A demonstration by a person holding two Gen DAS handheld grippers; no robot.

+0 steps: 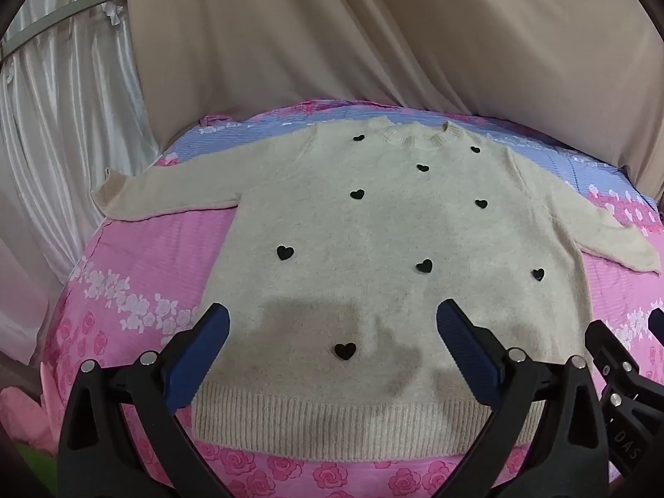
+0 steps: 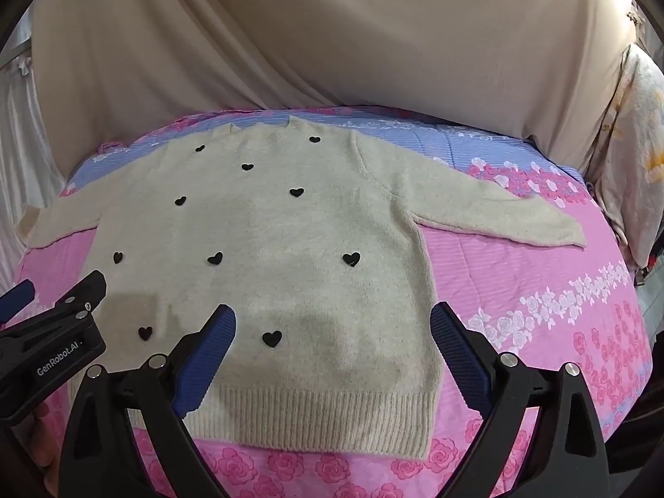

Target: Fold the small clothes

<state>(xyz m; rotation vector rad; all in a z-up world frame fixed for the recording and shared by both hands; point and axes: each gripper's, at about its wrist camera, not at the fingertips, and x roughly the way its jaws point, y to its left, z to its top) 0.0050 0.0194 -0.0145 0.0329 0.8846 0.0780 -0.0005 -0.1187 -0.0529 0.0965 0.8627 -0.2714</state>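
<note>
A cream knit sweater [image 1: 373,224] with small black hearts lies flat, front up, on a pink floral bedspread [image 1: 137,257], both sleeves spread sideways and its ribbed hem [image 1: 357,419] nearest me. It also shows in the right wrist view [image 2: 265,228]. My left gripper [image 1: 332,315] is open and empty, hovering above the hem's left half. My right gripper [image 2: 332,315] is open and empty above the hem's right corner. The left gripper also appears at the left edge of the right wrist view [image 2: 58,303], and the right gripper at the right edge of the left wrist view [image 1: 622,357].
A beige curtain [image 1: 373,41] hangs behind the bed. White satin drapes [image 1: 62,103] hang at the left. A pale floral cloth [image 2: 635,145] hangs at the right. The bedspread has a blue band [image 2: 456,141] at the far side.
</note>
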